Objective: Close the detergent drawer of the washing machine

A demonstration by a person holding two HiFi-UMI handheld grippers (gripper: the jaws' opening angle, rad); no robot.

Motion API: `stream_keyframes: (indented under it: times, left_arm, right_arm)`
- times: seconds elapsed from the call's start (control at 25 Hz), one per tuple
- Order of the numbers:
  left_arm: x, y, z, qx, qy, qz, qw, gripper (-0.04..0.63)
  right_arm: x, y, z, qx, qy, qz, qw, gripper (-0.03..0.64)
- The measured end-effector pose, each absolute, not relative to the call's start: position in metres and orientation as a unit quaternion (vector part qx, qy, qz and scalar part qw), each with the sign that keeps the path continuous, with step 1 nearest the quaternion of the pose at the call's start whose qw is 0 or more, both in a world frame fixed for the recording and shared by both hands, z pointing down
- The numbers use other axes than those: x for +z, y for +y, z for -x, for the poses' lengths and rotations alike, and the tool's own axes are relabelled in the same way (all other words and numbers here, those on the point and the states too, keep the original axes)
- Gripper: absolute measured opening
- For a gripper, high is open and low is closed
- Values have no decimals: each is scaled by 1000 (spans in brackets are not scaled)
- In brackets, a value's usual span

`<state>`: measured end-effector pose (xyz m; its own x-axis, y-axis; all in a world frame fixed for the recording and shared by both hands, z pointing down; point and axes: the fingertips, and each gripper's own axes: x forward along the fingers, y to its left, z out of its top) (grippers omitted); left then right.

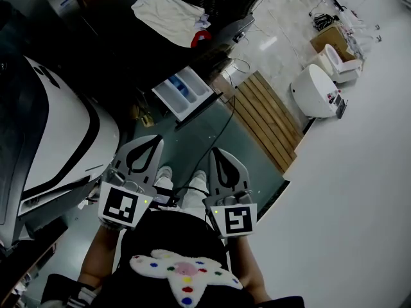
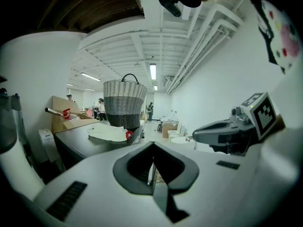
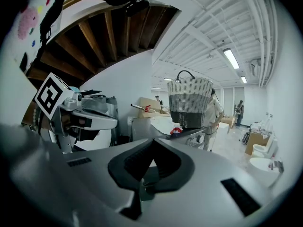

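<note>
Your left gripper and right gripper are close in front of you, side by side. The jaws of both are pressed together and hold nothing. Ahead of them, well apart, the detergent drawer sticks out of the dark washing machine. The drawer is white with blue parts inside.

Wicker basket, two-tone, with handle. White cloth, crumpled, near it. Small red item just beside the cloth. Slatted wooden board on the floor. White toilet, with a cardboard box near it.
</note>
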<state>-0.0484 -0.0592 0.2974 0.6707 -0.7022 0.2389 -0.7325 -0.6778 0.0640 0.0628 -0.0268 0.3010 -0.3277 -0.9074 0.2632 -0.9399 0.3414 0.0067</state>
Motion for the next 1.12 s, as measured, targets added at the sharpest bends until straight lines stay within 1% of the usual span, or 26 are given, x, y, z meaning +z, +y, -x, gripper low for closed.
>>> stream_keyframes:
  times: [0.12,0.44,0.68,0.76,0.8,0.92,0.96,1.0,1.04,1.12]
  left_arm:
    - [296,-59,46,96,-407,-905,80,9]
    - [296,-58,39,85,-444,-886,101,9]
    - [295,-54,33,79,-462,-878,99,9]
    - [296,-52,32,77,-467,-875,102,11]
    - [297,-51,31,77,-468,-874,105,11]
    - [300,-50,29,81,-470,-872,110,26]
    - [302,-50,28,83,-470,-872,112,44]
    - [304,-50,27,86,-469,-872,113,91]
    - [306,-50,26,91,-468,-872,114,106]
    - [308,-50,26,94,-471,-869,115,109]
  right_arm:
    - [298,-30,-65,71,-825,-553,99,4]
    - [296,-38,-77,59,-843,-524,104,5]
    - [298,-38,-82,65,-857,-502,94,4]
    - [299,-38,-81,70,-865,-489,91,38]
    - [300,-39,-80,72,-868,-484,91,45]
    - [303,-42,-79,76,-874,-470,92,95]
    - [304,-43,-78,77,-877,-466,93,108]
    - [305,-44,-78,78,-878,-462,95,123]
    - [306,-44,-78,79,-880,-459,96,127]
    - [308,-45,-79,78,-882,-455,100,135]
